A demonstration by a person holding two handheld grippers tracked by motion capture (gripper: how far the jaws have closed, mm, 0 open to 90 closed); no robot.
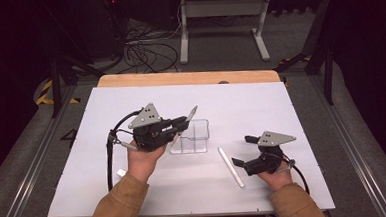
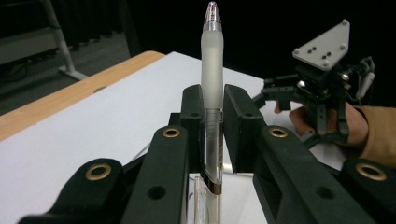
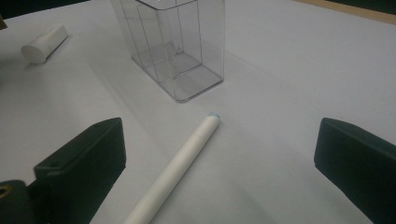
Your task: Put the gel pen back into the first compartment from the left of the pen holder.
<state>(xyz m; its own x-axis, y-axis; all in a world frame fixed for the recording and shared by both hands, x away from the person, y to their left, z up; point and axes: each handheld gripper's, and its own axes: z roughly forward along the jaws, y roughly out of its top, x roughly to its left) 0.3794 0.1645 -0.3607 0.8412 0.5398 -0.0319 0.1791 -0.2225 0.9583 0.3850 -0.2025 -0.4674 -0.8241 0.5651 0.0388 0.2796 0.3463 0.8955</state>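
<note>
My left gripper [image 1: 181, 125] is shut on a frosted pen [image 1: 191, 114] that slants up and to the right over the left side of a clear plastic container [image 1: 198, 137]. In the left gripper view the pen [image 2: 212, 65] stands upright between the pads of that gripper [image 2: 212, 100], its clear tip on top. My right gripper [image 1: 243, 151] rests open at the right, with a white pen [image 1: 231, 166] lying on the table just left of it. In the right gripper view the white pen [image 3: 177, 163] lies between the wide-apart jaws of the right gripper [image 3: 222, 158], and the container [image 3: 177, 51] stands beyond.
A white board [image 1: 261, 105] covers the wooden table [image 1: 189, 77]. A small white cylinder [image 1: 120, 171] lies near my left forearm, and it is the stubby white piece [image 3: 44, 44] at the far left in the right gripper view. Desk legs and cables are on the floor beyond.
</note>
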